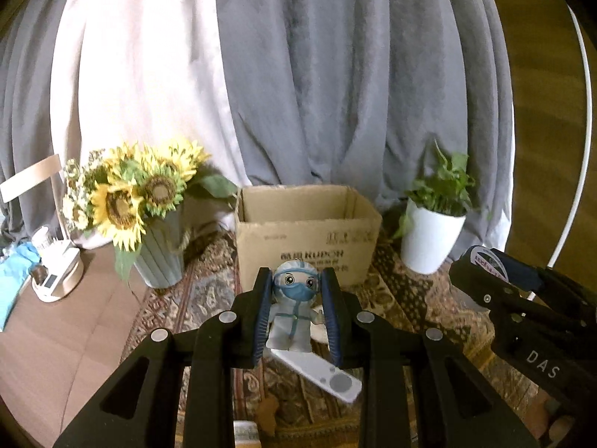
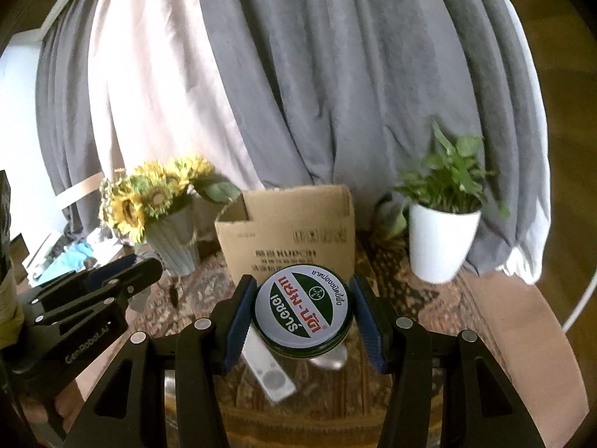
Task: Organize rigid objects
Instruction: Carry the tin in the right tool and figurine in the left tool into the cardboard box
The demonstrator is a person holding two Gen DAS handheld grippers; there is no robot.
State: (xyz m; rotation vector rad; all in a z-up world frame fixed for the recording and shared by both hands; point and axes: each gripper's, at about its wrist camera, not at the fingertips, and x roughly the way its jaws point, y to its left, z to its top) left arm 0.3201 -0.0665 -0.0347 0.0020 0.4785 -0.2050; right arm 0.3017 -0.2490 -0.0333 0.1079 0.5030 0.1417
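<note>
Your left gripper [image 1: 296, 311] is clenched on a small doll [image 1: 294, 308] in a white suit and blue mask, upright between the blue pads and lifted above the rug [image 1: 418, 310]. Your right gripper [image 2: 303, 313] grasps a round tin [image 2: 303, 311] by its sides, its white-and-green lid facing the camera, also off the rug. Below both, a white remote [image 1: 321, 375] lies flat on the rug, untouched. Just past the doll and tin stands an open cardboard box [image 1: 306, 239], its flaps up. Left of the box sits a ribbed vase [image 1: 160, 257] of sunflowers [image 1: 127, 201]; right of it, a white pot [image 1: 429, 239] with a green plant. Grey and white curtains [image 1: 335, 74] hang behind everything.
</note>
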